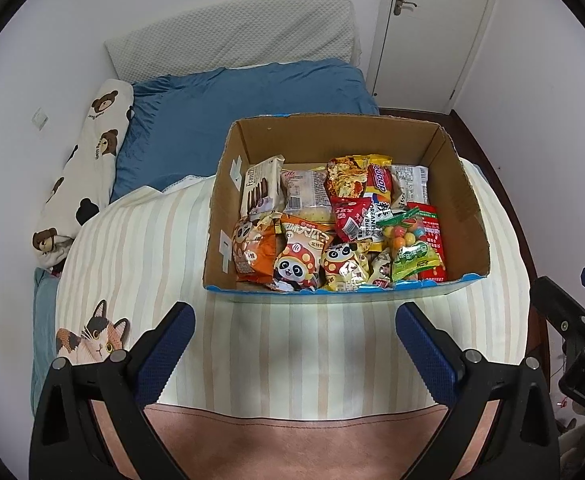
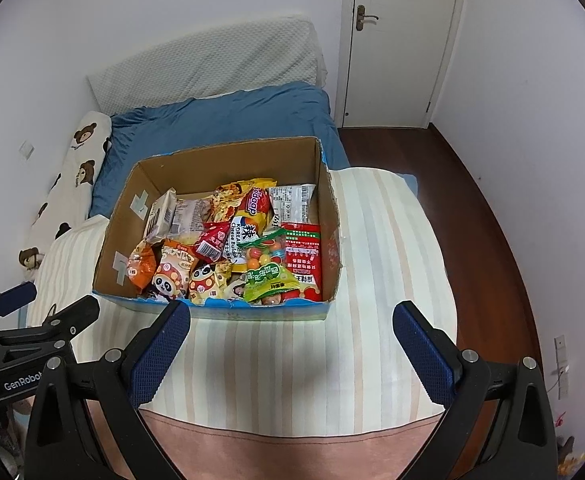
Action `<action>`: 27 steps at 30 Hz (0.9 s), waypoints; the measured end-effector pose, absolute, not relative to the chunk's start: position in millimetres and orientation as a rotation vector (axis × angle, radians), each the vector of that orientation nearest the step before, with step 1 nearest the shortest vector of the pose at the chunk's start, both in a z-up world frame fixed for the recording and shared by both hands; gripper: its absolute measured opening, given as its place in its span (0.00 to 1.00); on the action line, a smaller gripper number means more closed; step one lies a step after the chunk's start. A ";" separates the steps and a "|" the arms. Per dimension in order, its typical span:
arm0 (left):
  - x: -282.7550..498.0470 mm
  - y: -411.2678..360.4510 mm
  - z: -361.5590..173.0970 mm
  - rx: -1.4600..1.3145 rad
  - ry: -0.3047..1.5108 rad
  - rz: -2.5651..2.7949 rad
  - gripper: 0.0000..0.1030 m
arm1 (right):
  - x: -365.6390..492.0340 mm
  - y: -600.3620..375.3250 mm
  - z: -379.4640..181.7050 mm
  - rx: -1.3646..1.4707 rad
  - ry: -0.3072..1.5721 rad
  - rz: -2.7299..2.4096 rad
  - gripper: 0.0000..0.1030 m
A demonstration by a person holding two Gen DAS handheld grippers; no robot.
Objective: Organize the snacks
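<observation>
Both tools, left tool (image 1: 294,320) and right tool (image 2: 291,320), hover wide and empty before the open brown cardboard box (image 1: 464,204). Select one top packet, such as the green sweet bag (image 1: 414,258) by the box's near wall, and pinch its sealed edge.

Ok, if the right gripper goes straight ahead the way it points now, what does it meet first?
Probably the blue-edged near wall of the brown cardboard snack box. The right gripper is open over the striped cream blanket, nothing lying between; depth is hard to judge.

Both wrist cameras look down and forward from near the bed's foot, sharing the open brown cardboard snack box (image 1: 458,200) (image 2: 328,216) nearby.
</observation>
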State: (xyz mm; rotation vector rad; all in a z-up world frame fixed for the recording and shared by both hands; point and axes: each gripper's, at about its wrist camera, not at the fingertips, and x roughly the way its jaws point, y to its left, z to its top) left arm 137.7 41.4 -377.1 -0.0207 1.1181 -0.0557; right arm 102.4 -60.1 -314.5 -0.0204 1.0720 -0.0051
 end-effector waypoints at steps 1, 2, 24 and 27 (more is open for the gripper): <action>137.7 41.4 -377.3 -0.020 1.117 -0.055 1.00 | 102.1 -59.8 -314.1 -0.021 1.071 -0.005 1.00; 136.8 41.6 -376.5 -0.021 1.116 -0.056 1.00 | 101.8 -59.7 -313.9 -0.019 1.072 -0.003 1.00; 130.5 44.9 -362.1 -0.039 1.098 -0.052 1.00 | 95.5 -58.9 -309.0 -0.014 1.076 0.003 1.00; 129.7 45.4 -362.0 -0.039 1.097 -0.049 1.00 | 95.7 -58.8 -309.0 -0.015 1.076 0.004 1.00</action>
